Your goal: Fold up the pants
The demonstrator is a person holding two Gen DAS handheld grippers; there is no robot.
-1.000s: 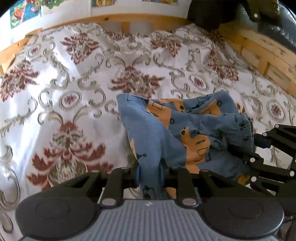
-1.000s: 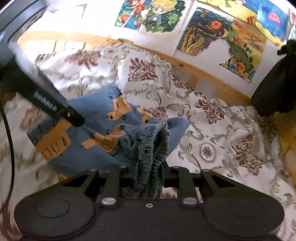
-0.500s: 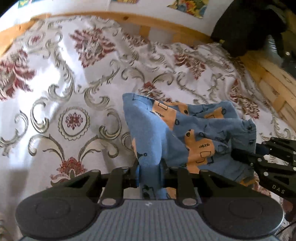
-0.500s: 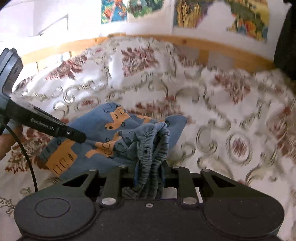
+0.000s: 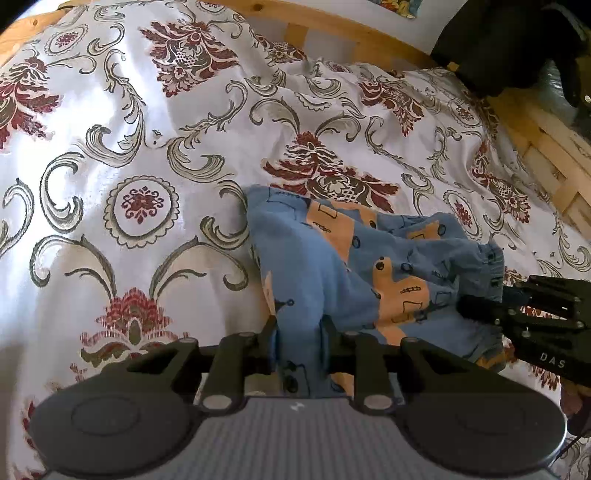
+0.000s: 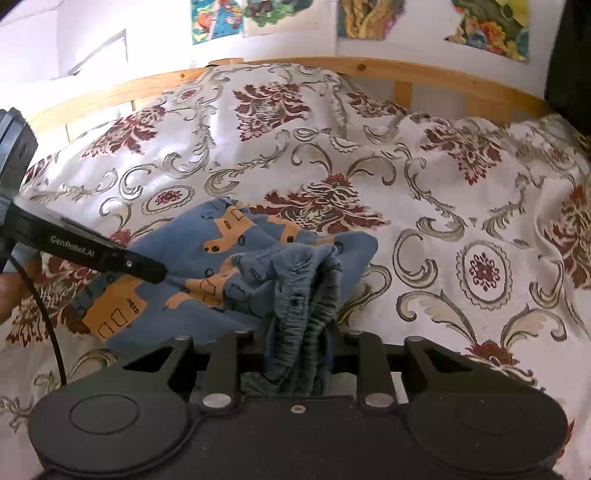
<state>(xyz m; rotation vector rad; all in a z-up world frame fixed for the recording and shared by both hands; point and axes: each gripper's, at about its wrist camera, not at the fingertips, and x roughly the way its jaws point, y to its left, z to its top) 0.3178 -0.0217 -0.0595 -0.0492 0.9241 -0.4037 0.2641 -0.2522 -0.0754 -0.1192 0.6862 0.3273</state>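
The left wrist view shows the left gripper (image 5: 298, 341) with its fingers pinching a blue fold of the pants (image 5: 354, 266), which lie bunched on the bed cover (image 5: 147, 147). Only the right wrist view shows the gathered elastic waistband (image 6: 306, 314), pinched between the fingers of the right gripper (image 6: 298, 345), and wall drawings (image 6: 487, 26) above the wooden frame (image 6: 406, 74)

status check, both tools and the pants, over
Left tool shut on blue pants with orange vehicle print. Right tool shut on their gathered elastic waistband. Pants bunched, partly lifted over floral bedspread. Nothing in the way.
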